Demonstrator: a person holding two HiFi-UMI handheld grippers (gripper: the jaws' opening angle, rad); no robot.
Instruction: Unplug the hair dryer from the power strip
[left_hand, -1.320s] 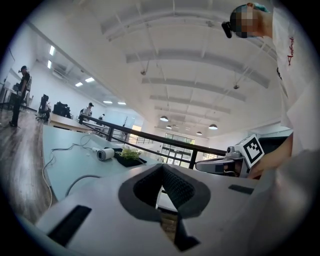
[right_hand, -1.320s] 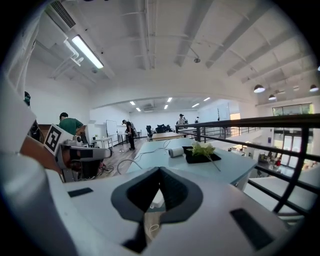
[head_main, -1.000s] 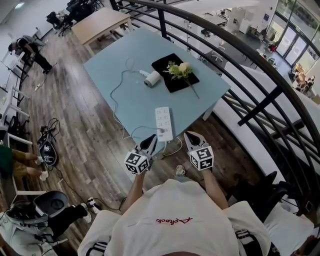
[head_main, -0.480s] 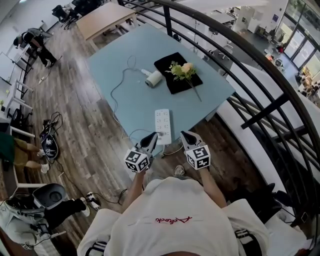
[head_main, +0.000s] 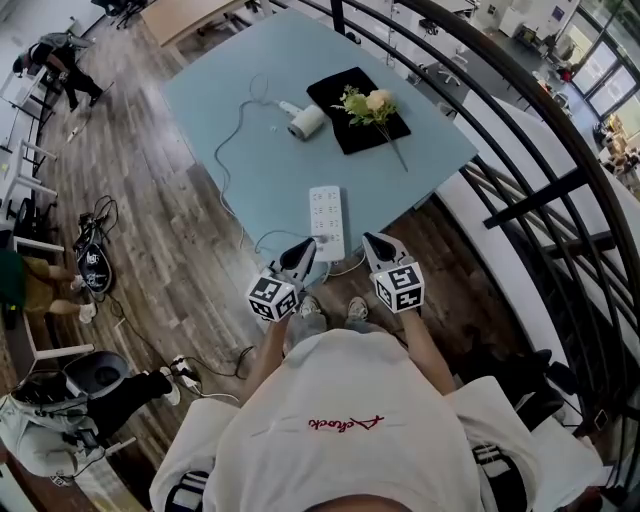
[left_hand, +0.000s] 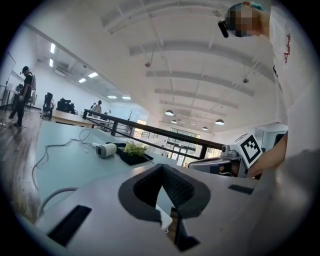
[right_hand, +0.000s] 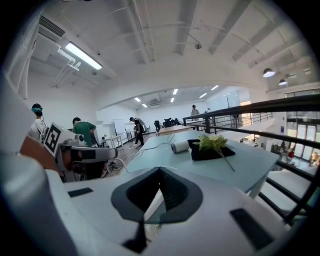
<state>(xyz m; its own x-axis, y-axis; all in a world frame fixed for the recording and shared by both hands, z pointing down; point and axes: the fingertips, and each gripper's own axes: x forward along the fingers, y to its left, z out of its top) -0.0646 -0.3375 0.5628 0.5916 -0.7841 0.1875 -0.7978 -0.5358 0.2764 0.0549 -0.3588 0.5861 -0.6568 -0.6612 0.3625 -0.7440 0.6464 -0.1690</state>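
A: How far has the person got with the unplugging?

B: By the look of it, nothing is done yet. The hair dryer (head_main: 306, 121) lies on the table (head_main: 430, 160) well beyond the far end of the power strip (head_main: 326, 218). Its cord (head_main: 219, 165) loops out to the left of the strip and comes back in at the strip's near end.

A: So the plug is in its socket?

B: Most likely. That end of the strip is partly covered by the tip of the left gripper (head_main: 304, 250), so the plug itself is hard to make out.

A: And the grippers?

B: Both sit at the near end of the strip, the left one just at its near left corner and the right gripper (head_main: 374, 242) just off its near right side. Each gripper view shows the jaws pressed together with nothing between them, only a sliver of the strip showing past the pads.

A: What remains, then?

B: Nearly all of it. One gripper has to open and close on the plug, the other probably has to hold the strip down, and then the plug must be pulled free. The black mat (head_main: 345, 135) with flowers (head_main: 368, 102), beyond the strip's far end, plays no part.
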